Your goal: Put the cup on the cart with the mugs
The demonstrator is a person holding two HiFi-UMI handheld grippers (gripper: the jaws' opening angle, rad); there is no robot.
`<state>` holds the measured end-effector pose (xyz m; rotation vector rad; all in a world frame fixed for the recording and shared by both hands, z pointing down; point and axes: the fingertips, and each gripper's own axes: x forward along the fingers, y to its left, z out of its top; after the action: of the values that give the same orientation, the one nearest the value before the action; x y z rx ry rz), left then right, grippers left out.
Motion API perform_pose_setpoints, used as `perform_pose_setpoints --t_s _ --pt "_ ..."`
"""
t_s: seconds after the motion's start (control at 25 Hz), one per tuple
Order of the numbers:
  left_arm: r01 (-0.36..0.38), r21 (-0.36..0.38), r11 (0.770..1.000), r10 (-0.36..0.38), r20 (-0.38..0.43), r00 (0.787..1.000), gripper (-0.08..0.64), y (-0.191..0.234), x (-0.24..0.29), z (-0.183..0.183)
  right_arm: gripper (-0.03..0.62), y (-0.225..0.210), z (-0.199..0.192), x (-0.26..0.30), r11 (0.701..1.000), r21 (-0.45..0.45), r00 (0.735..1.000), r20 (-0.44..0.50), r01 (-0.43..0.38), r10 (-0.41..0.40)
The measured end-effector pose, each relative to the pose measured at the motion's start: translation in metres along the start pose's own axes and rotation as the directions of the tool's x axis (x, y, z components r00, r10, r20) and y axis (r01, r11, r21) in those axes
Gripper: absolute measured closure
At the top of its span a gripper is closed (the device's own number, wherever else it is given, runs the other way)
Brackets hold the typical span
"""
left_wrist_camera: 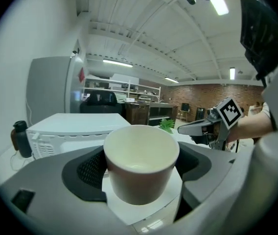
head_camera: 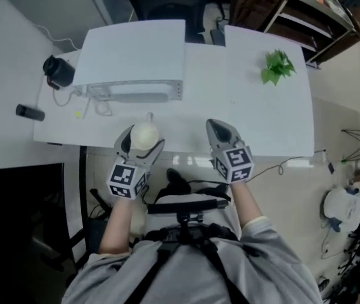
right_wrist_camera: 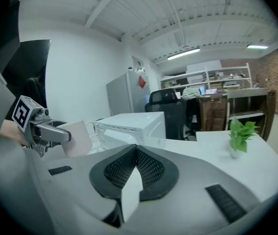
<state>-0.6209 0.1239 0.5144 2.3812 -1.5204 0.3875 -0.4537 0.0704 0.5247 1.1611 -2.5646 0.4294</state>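
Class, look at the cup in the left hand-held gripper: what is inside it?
The cup, clamped in the left hand-held gripper, looks empty: its pale far wall and bottom are bare. The near inside wall is hidden behind the cup's own side.

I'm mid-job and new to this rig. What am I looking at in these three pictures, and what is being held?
There is no robot arm here: a person holds a two-fingered gripper in each hand. The head view comes from a camera on the person's head, looking steeply down at a white table. The other two pictures come from cameras riding on each gripper, looking along its fingers.

On the table stand a white microwave, a small green plant and a dark round object near the left edge.

The left gripper is closed on a pale cup, held open side up; it looks empty. The right gripper holds nothing: its fingers are shut together.
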Motion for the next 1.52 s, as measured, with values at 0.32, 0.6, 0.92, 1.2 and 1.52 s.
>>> perform_pose_setpoints --t_s 0.32,0.6,0.92,1.2,1.52 --pt "0.200 0.090 0.976 -0.199 -0.028 0.980 0.141 -0.135 0.073 0.020 0.589 -0.114 -0.035 -0.123 0.969 0.102 0.973 0.027 0.227 -0.231" --pt "0.365 0.129 0.922 -0.360 -0.057 0.931 0.141 -0.268 0.117 0.024 0.589 -0.188 -0.065 -0.241 0.913 0.173 0.923 0.046 0.369 -0.382" --pt "0.522 0.196 0.830 -0.515 -0.090 0.853 0.141 -0.416 0.162 0.035 0.589 -0.260 -0.093 -0.365 0.832 0.244 0.846 0.075 0.498 -0.528" --pt "0.677 0.261 0.688 -0.665 -0.146 0.732 0.141 -0.541 0.192 0.047 0.589 -0.310 -0.125 -0.474 0.699 0.329 0.722 0.070 0.634 -0.688" --pt "0.840 0.309 0.446 -0.813 -0.253 0.525 0.141 -0.669 0.209 0.044 0.589 -0.334 -0.165 -0.610 0.414 0.425 0.458 0.000 0.805 -0.889"
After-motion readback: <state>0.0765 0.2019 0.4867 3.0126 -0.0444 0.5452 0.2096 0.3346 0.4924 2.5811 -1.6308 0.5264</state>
